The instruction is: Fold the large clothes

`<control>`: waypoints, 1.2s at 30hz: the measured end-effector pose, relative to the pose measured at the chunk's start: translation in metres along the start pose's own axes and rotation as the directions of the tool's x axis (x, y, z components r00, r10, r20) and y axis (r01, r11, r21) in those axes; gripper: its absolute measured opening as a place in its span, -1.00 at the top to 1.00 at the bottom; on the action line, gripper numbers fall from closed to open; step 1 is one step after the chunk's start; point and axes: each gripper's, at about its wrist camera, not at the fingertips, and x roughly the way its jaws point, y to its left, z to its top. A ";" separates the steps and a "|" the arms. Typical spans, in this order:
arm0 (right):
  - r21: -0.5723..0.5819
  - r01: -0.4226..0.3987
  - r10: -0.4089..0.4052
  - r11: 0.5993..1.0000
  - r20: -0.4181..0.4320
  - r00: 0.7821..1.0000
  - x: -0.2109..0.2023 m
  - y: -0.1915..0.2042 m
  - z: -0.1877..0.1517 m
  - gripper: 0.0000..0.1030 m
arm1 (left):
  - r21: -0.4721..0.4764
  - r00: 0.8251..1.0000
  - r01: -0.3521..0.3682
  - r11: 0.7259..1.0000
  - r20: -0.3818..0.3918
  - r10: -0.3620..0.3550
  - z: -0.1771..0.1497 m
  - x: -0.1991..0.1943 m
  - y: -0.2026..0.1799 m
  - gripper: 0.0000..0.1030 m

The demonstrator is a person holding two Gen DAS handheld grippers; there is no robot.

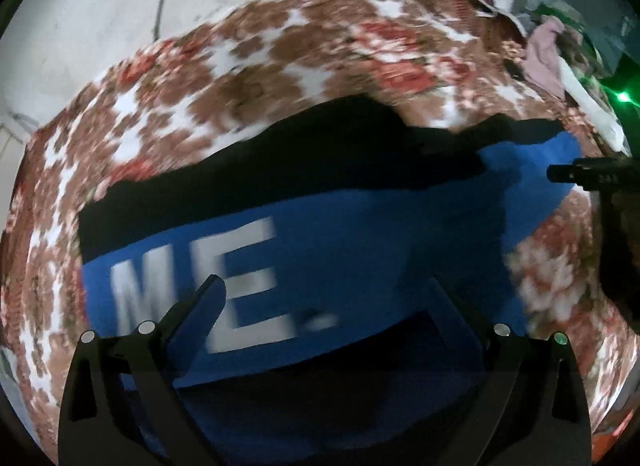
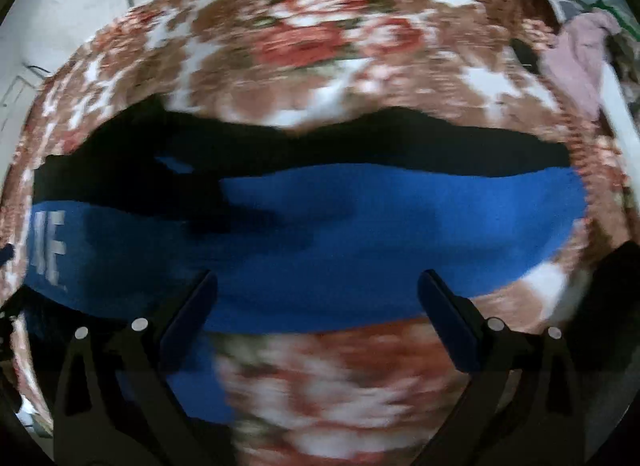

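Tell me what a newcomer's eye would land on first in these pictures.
First, the blue and black garment spread flat across the middle of the bed, with big white letters on its blue part at the left end. Next, the busy red-and-brown floral bedspread under and around it. Both the left gripper and right gripper stand open above the garment's near edge, holding nothing.

The left tongs (image 1: 326,294) hang spread wide above a blue and black garment (image 1: 360,234) lying flat on a flowered bed cover (image 1: 248,65) (white letters show on the blue part). The right tongs (image 1: 560,173) enter at the right edge.
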 end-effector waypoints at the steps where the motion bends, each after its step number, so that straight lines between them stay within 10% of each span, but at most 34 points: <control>1: 0.014 0.006 -0.005 1.000 -0.005 1.000 0.000 -0.016 0.001 -0.91 | 0.007 1.000 0.001 1.000 0.003 -0.001 0.004 0.002 -0.019 -0.89; 8: 0.197 0.043 -0.036 0.980 -0.039 0.999 0.019 -0.157 0.008 -0.91 | 0.056 1.000 0.013 0.998 0.006 -0.014 0.019 0.028 -0.112 -0.89; 15: 0.360 -0.070 0.101 0.930 -0.066 0.993 0.057 -0.248 0.019 -0.91 | 0.054 0.999 -0.027 0.998 -0.037 0.029 0.016 0.056 -0.149 -0.89; 24: 0.466 -0.249 0.300 0.849 -0.038 0.953 0.093 -0.284 0.028 -0.91 | -0.080 0.997 -0.022 0.997 -0.080 0.016 0.016 0.078 -0.160 -0.89; 31: 0.611 -0.350 0.431 0.710 0.016 0.902 0.113 -0.311 0.032 -0.88 | -0.062 0.992 -0.075 0.995 -0.105 0.068 -0.003 0.087 -0.164 -0.89; 36: 0.647 -0.368 0.451 0.668 0.041 0.892 0.116 -0.322 0.028 -0.34 | -0.075 0.992 -0.094 0.993 -0.094 0.087 0.000 0.092 -0.153 -0.89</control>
